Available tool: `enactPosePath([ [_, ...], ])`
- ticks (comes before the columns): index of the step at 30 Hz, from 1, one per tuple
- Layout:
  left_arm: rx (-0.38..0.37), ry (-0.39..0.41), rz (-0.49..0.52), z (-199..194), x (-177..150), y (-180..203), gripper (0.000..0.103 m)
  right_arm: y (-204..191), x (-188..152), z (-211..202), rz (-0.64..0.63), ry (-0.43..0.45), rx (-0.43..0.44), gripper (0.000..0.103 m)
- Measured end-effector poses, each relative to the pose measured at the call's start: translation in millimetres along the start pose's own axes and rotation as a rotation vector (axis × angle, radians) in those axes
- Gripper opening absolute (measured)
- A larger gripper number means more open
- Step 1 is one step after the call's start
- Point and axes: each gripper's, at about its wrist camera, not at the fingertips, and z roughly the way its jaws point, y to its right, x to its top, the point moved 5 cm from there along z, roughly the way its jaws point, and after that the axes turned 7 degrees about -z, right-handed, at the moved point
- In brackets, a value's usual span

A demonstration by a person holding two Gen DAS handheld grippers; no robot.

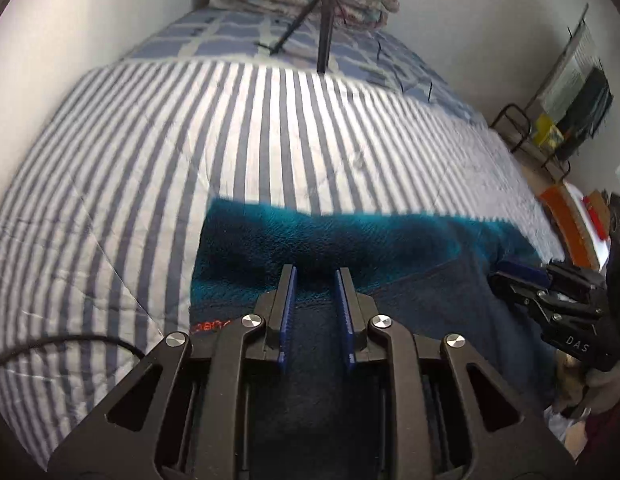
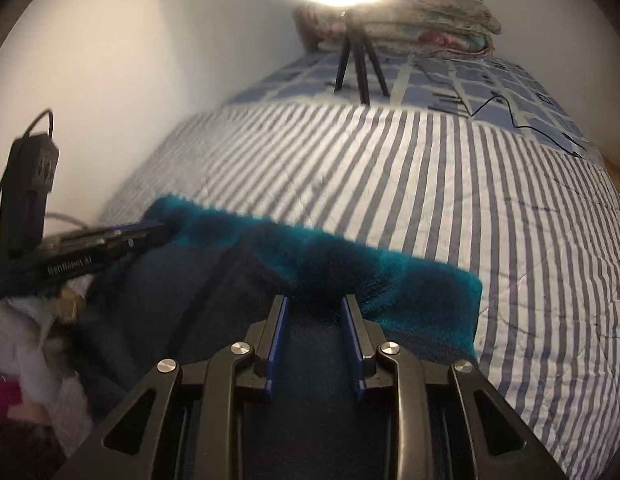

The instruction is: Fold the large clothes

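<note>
Both the left gripper (image 1: 315, 276) and right gripper (image 2: 313, 304) are gripping the dark fleece garment (image 1: 317, 236) between their jaws, near the bed's (image 1: 130, 152) six-o'clock edge. A tripod (image 2: 359, 68) is standing at twelve o'clock before folded blankets (image 2: 421, 20), clear of the garment.

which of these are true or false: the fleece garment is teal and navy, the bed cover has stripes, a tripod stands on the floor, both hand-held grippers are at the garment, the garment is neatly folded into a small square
1. The fleece garment is teal and navy. True.
2. The bed cover has stripes. True.
3. A tripod stands on the floor. False: it stands on the bed, at the far end near the folded blankets.
4. Both hand-held grippers are at the garment. True: the left hand-held gripper and the right hand-held gripper each have garment fabric between their fingers.
5. The garment is neatly folded into a small square. False: it lies spread wide across the near edge of the bed.
</note>
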Motion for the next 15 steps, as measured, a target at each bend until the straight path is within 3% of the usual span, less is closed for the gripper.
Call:
enactPosePath([
  [3,0.011,0.004,0.03,-2.2,-0.3,4.0,0.022,-6.1,-13.6,10.9,-0.056,0.004,-0.047,0.026],
  [5,-0.033,0.002,-0.029,-17.3,7.4,0.2,0.022,-7.8,-7.2,4.4,-0.065,-0.014,-0.061,0.025],
  [8,-0.037,0.053,-0.036,-54.1,11.3,-7.2,0.022,-6.5,-1.8,-30.9,-0.035,0.023,-0.013,0.025],
  [12,-0.094,0.059,-0.027,-88.2,-8.7,-16.0,0.022,-4.6,-21.4,-71.1,-0.044,0.059,0.016,0.025],
  [15,-0.089,0.0,-0.009,-86.4,-35.9,-24.7,0.022,-3.2,-50.1,-80.7,-0.03,0.034,0.031,0.025],
])
